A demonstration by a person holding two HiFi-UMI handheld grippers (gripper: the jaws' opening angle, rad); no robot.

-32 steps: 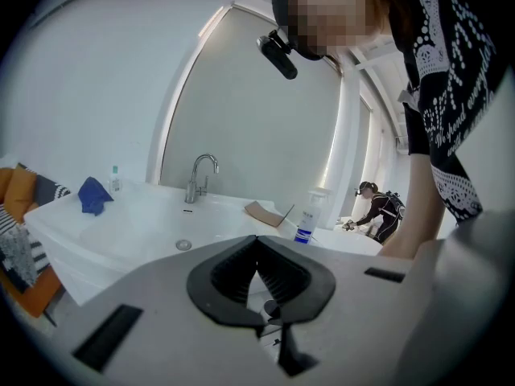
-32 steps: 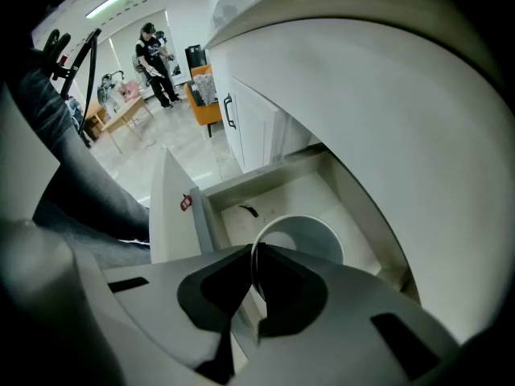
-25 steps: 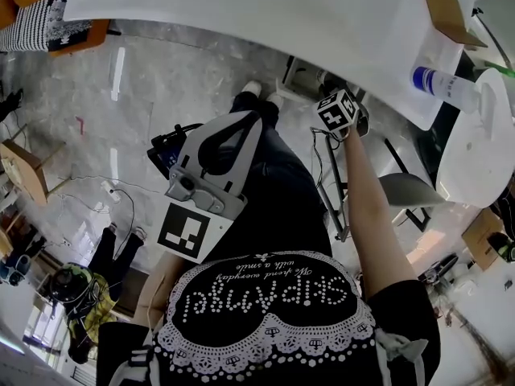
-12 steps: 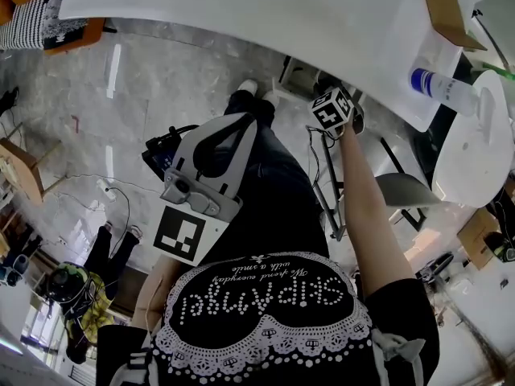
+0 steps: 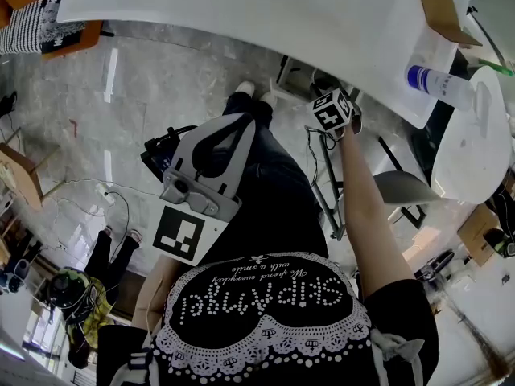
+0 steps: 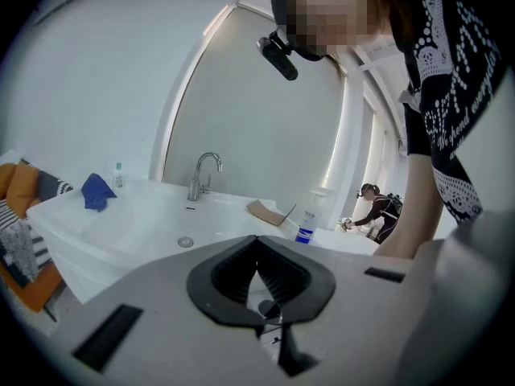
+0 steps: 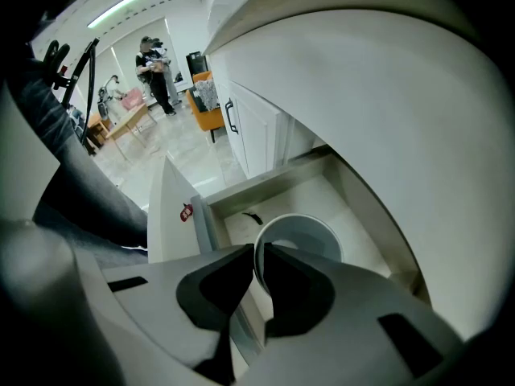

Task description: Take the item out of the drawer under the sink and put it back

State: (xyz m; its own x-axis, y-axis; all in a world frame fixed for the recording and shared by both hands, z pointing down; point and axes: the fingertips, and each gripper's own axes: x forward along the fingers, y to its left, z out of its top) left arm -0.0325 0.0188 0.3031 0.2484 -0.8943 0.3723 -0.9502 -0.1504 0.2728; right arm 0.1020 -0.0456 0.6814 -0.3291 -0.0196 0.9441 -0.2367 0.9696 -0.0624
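Note:
Under the white sink counter (image 5: 265, 14) a drawer (image 7: 241, 190) stands pulled out. A round white bowl (image 7: 312, 233) sits inside it. My right gripper (image 7: 259, 252) points steeply down into the drawer and is shut on the bowl's near rim. In the head view only that gripper's marker cube (image 5: 332, 111) shows at the counter's edge; its jaws are hidden. My left gripper (image 6: 257, 238) is held up in front of the person's body (image 5: 241, 127), level with the sink basin (image 6: 137, 219). It is shut with nothing between the pads.
The drawer's white front panel (image 7: 170, 215) stands left of the bowl, with a small dark item (image 7: 253, 216) behind it. On the counter are a faucet (image 6: 203, 175), a blue cloth (image 6: 97, 191), a pump bottle (image 6: 307, 219) and cardboard (image 6: 265, 211). Other people stand far off.

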